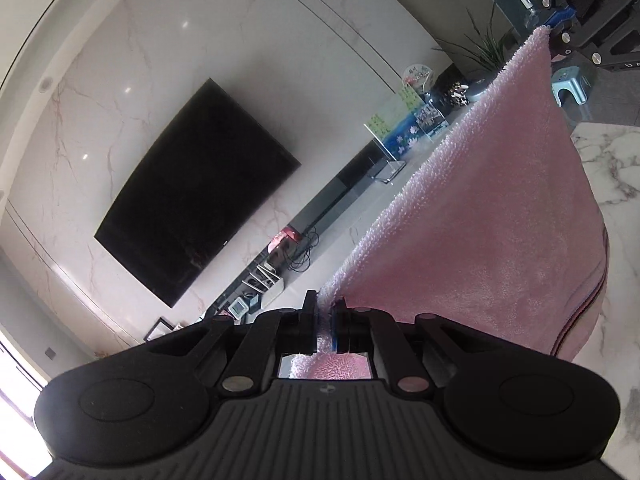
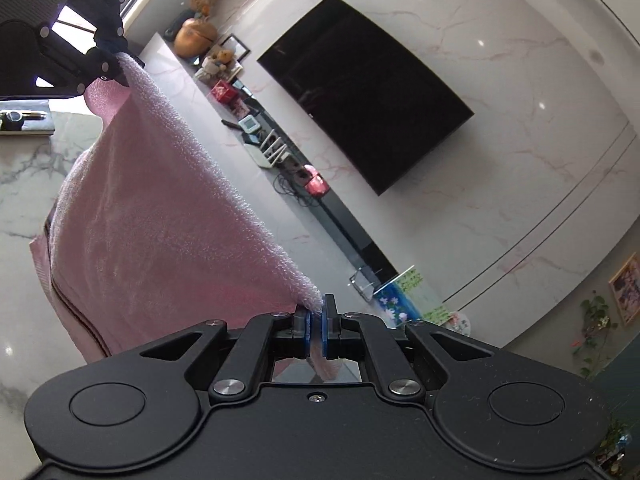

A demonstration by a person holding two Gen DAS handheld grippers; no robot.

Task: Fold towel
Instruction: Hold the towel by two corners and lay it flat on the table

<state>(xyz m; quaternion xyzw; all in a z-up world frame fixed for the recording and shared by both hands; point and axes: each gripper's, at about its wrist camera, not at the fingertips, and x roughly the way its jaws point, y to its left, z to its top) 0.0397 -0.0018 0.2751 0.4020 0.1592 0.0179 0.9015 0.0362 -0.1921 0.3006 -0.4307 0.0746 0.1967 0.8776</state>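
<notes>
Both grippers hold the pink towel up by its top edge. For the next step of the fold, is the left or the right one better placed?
Neither, probably. The left gripper and the right gripper are each shut on a top corner of the fluffy pink towel, which hangs stretched between them over the white marble table. Both should lower it together.

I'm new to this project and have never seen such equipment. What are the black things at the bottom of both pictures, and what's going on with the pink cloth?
They are hand-held two-finger grippers, each with a camera looking along its fingers. The left gripper and the right gripper are each shut on a top corner of the fluffy pink towel, stretched between them. Its lower part drapes onto the white marble-patterned table. Behind is a black wall-mounted television.
</notes>
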